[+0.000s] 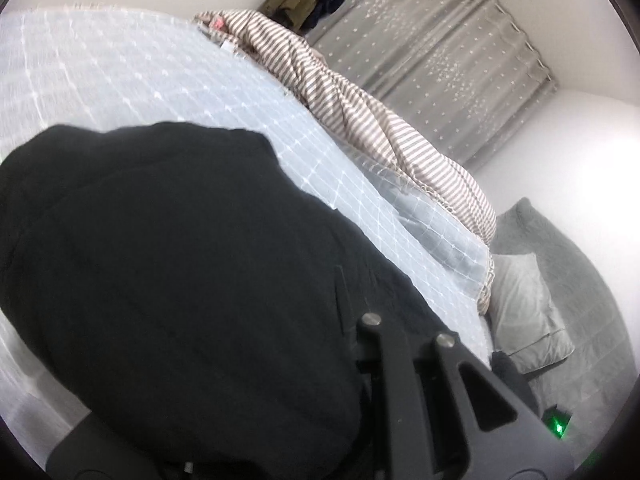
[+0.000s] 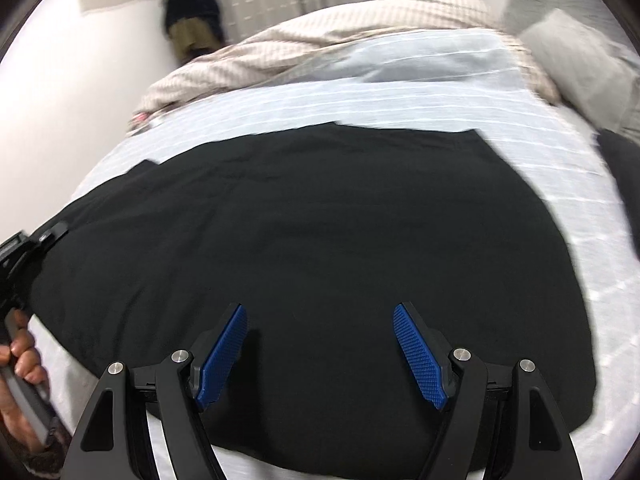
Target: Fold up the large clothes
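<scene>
Sprawling matte black garment (image 2: 312, 232) on gridded quilt (image 2: 400, 100); right hand-held gripper (image 2: 320, 354) spread, left hand-held gripper (image 1: 404, 344) seemingly buried, state unclear.

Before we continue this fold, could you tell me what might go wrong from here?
1. The left tool sits at the black garment's edge with its fingertips hidden under cloth, so its grip cannot be confirmed; a fold might slip.
2. The right tool is open above the garment, holding nothing, so a one-sided pull could skew it.
3. The striped duvet lies close behind and could snag.
</scene>
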